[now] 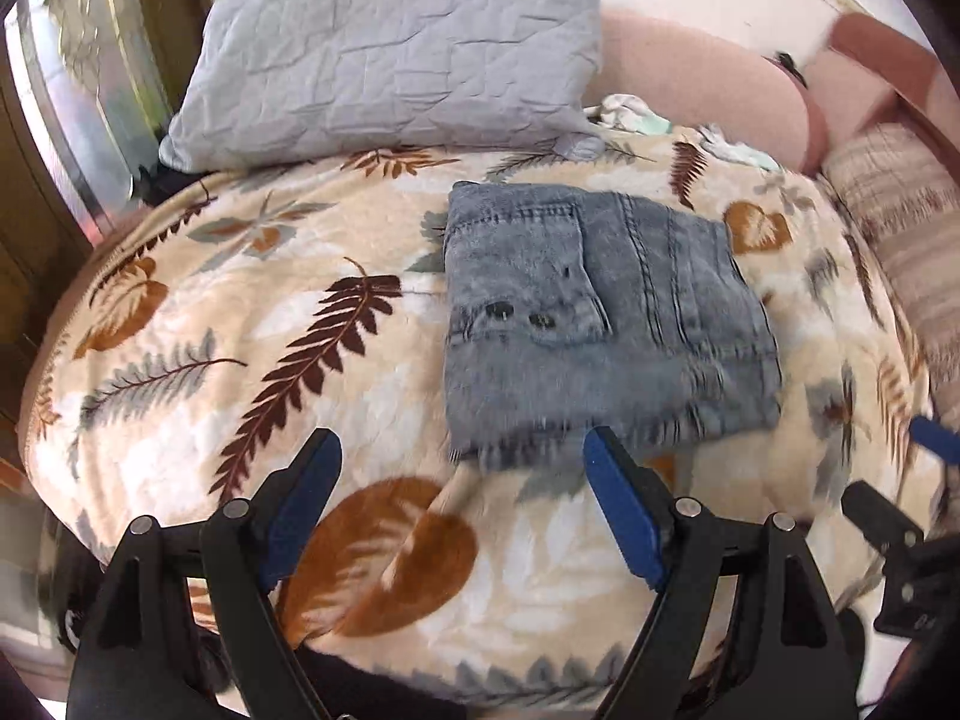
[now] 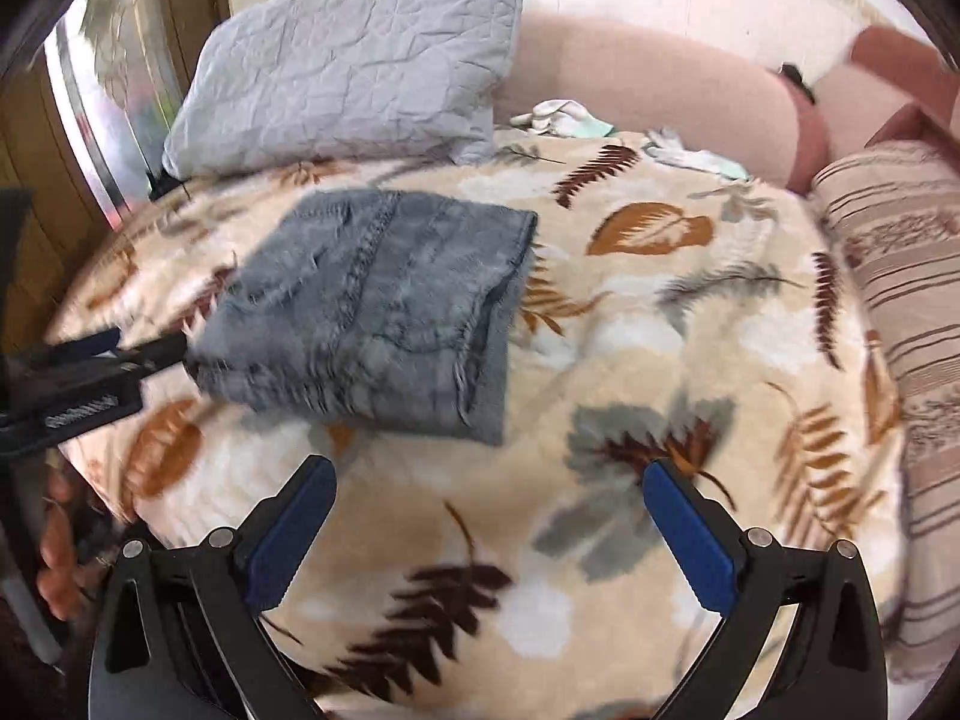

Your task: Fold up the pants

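The grey-blue denim pants [image 1: 600,318] lie folded into a compact square on the leaf-print blanket [image 1: 240,300]; they also show in the right wrist view [image 2: 384,306]. My left gripper [image 1: 462,450] is open and empty, just short of the pants' near frayed edge. My right gripper [image 2: 489,474] is open and empty, over the blanket to the right of and nearer than the pants. The left gripper shows at the left edge of the right wrist view [image 2: 120,348]. The right gripper shows at the right edge of the left wrist view [image 1: 900,480].
A quilted grey pillow [image 1: 390,54] lies behind the pants. Pink cushions [image 2: 660,90] line the back. A striped cushion [image 2: 900,300] lies on the right. Small white and mint cloths [image 2: 564,117] lie at the blanket's far edge. A window [image 1: 78,90] is at the left.
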Demonstrator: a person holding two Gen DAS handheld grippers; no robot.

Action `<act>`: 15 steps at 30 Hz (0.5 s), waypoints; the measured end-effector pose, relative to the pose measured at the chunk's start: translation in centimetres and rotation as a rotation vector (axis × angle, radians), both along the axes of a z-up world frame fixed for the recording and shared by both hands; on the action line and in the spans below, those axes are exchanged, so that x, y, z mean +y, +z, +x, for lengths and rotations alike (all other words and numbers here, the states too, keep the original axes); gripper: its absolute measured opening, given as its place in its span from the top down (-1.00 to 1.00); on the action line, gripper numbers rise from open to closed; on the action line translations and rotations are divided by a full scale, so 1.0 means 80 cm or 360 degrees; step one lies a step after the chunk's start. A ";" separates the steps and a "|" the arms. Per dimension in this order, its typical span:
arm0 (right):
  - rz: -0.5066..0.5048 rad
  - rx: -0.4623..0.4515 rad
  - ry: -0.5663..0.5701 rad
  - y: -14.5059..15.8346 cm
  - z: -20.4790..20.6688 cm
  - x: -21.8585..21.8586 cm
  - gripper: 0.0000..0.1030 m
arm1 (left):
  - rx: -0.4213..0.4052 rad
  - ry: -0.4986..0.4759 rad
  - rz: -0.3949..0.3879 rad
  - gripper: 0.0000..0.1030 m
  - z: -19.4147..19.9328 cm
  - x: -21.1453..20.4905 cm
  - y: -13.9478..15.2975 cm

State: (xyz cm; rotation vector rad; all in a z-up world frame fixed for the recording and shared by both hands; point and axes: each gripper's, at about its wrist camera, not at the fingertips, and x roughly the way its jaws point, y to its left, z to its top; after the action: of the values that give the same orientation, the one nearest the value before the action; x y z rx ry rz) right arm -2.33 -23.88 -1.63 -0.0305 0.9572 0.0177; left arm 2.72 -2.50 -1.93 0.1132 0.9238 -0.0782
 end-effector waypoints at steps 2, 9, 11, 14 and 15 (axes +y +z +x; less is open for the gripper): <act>-0.0012 0.0019 0.0025 -0.008 -0.012 0.006 -0.99 | -0.0042 -0.0032 0.0073 -0.62 -0.015 -0.001 -0.001; -0.0013 0.0069 0.0072 -0.033 -0.034 0.021 -0.99 | 0.0014 -0.0189 0.0096 -0.62 -0.036 -0.006 -0.008; -0.0016 0.0071 0.0071 -0.035 -0.038 0.023 -0.99 | 0.0053 -0.0238 0.0059 -0.62 -0.040 -0.008 -0.010; -0.0025 0.0073 0.0070 -0.036 -0.041 0.023 -0.99 | 0.0067 -0.0274 0.0053 -0.62 -0.045 -0.011 -0.011; -0.0025 0.0070 0.0069 -0.035 -0.041 0.022 -0.99 | 0.0072 -0.0285 0.0045 -0.62 -0.047 -0.012 -0.011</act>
State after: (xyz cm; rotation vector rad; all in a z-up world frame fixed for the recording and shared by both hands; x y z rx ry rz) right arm -5.64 -22.15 -4.45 -0.0658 1.0008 0.0509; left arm -1.02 -3.50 -2.83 0.2215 0.9585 -0.2345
